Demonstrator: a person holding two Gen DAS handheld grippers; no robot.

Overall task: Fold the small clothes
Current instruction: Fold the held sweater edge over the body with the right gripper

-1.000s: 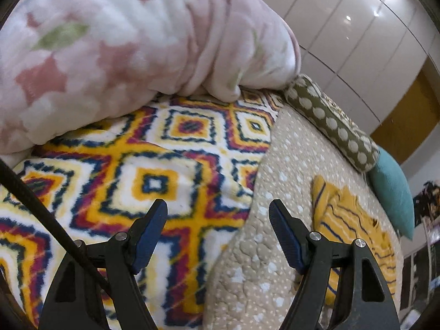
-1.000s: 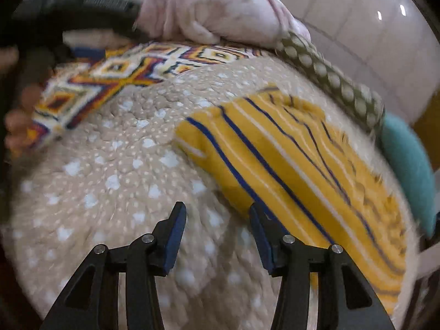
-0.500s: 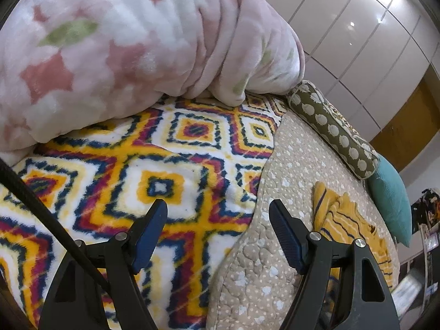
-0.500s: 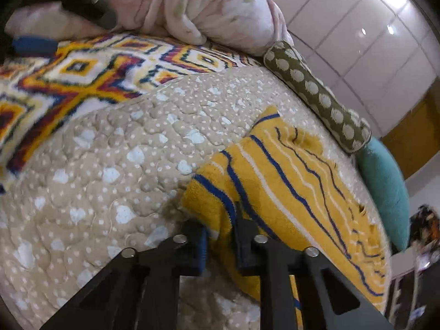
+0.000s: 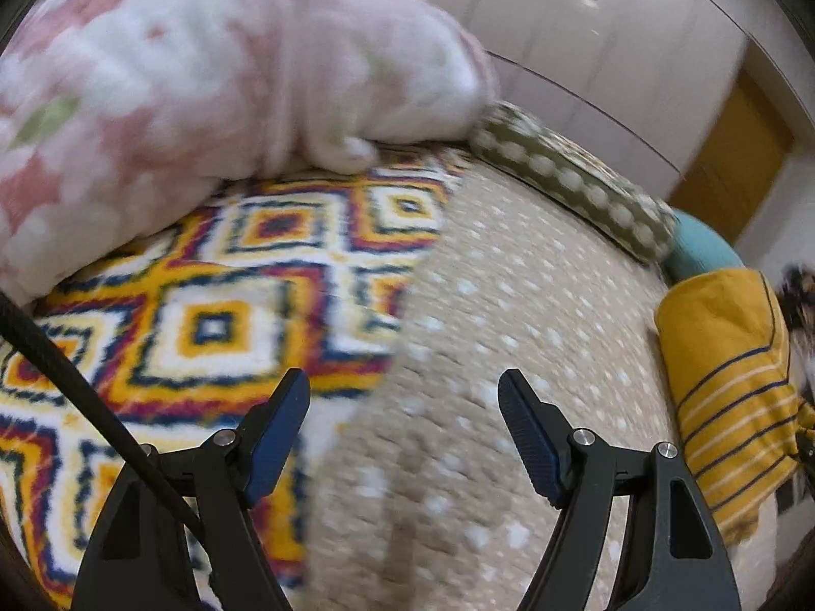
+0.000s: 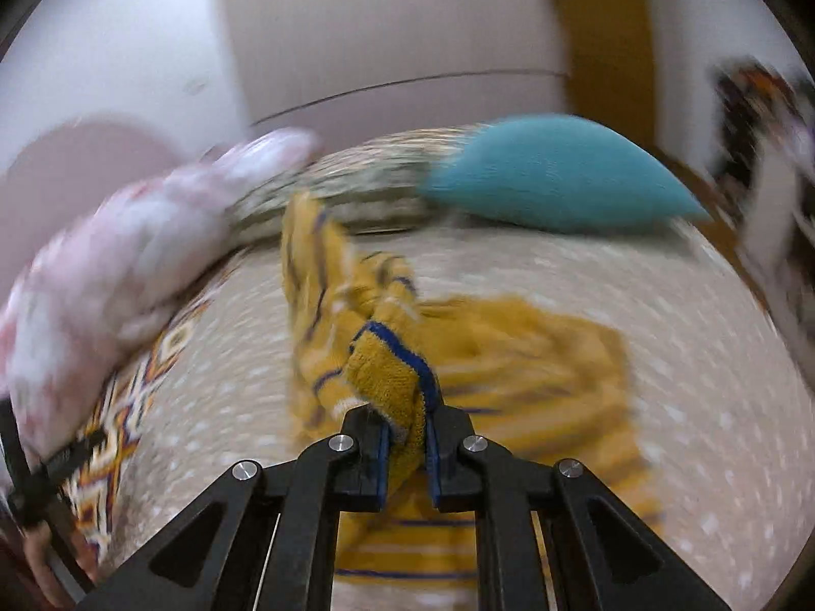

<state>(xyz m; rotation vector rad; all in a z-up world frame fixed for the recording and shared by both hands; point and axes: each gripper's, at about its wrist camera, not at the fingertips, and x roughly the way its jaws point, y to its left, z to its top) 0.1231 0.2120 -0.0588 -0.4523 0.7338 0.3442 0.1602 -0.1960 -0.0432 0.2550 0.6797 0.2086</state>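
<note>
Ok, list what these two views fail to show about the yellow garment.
- Right wrist view: yellow garment is motion-blurred; its shape and type are unreadable, and the right claw covers the pinched edge.
- Left wrist view: the garment is cut off at the frame edge; left claw open, away from it.

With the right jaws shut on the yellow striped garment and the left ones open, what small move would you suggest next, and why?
Probably bring the left gripper across to the yellow striped garment and grip a free edge. The right gripper pinches just one bunched corner, lifted off the beige quilt, the rest trailing crumpled. The left jaws stand open and empty over the quilt, apart from the garment, so a second grip could spread it.
</note>
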